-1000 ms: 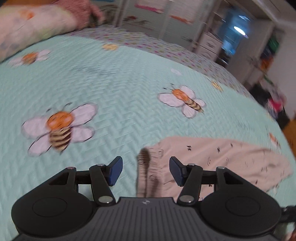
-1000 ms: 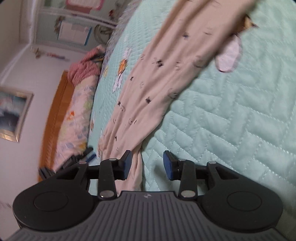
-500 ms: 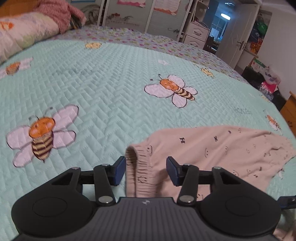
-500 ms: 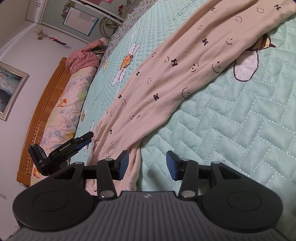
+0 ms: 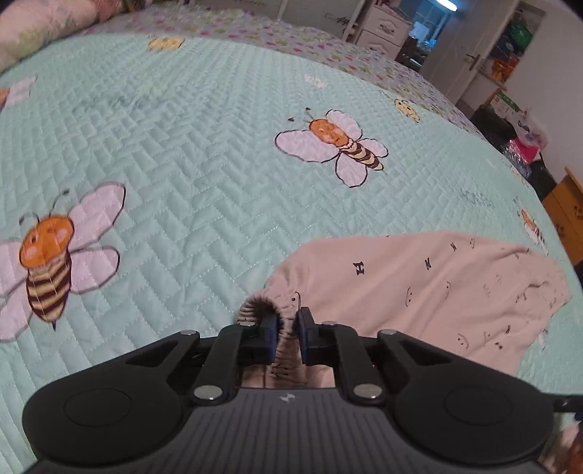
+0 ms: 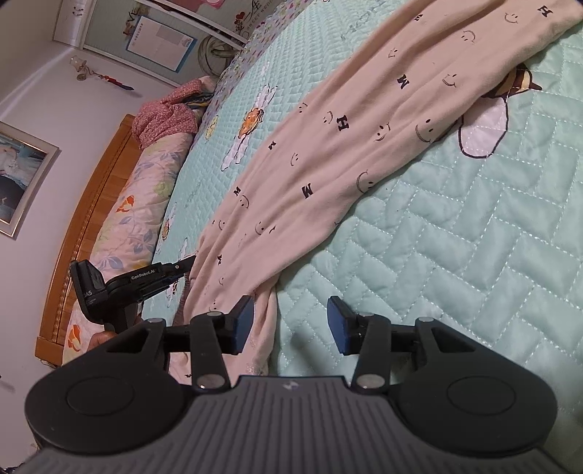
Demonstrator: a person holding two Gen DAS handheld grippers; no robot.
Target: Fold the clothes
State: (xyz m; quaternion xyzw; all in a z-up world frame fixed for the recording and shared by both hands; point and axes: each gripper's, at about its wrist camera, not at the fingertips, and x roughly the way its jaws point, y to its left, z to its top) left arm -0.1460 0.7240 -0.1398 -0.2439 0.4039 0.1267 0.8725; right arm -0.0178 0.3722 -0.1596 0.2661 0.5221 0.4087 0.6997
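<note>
A pale pink pair of trousers [image 5: 430,288] printed with smiley faces and letters lies stretched across the mint quilted bedspread [image 5: 182,153]. My left gripper [image 5: 287,337] is closing on the gathered elastic waistband [image 5: 255,308], whose bunched cloth sits pinched between the blue pads. In the right wrist view the trousers [image 6: 346,146] run diagonally up to the right. My right gripper [image 6: 288,322] stands open low over the bed, its left pad touching the garment's near edge and bare quilt between the fingers. The left gripper [image 6: 182,268] shows at the trousers' left end.
Bee pictures [image 5: 339,144] dot the bedspread. A floral pillow [image 6: 120,233] and a wooden headboard [image 6: 83,233] line one side, with a red checked cloth [image 6: 164,116] heaped near it. Drawers [image 5: 382,31], a door and floor clutter [image 5: 521,142] lie past the far edge.
The left gripper moved forward and down over the waistband and its jaws narrowed from wide apart to pinching the cloth. The right gripper stayed put, its jaws a little wider than a second ago.
</note>
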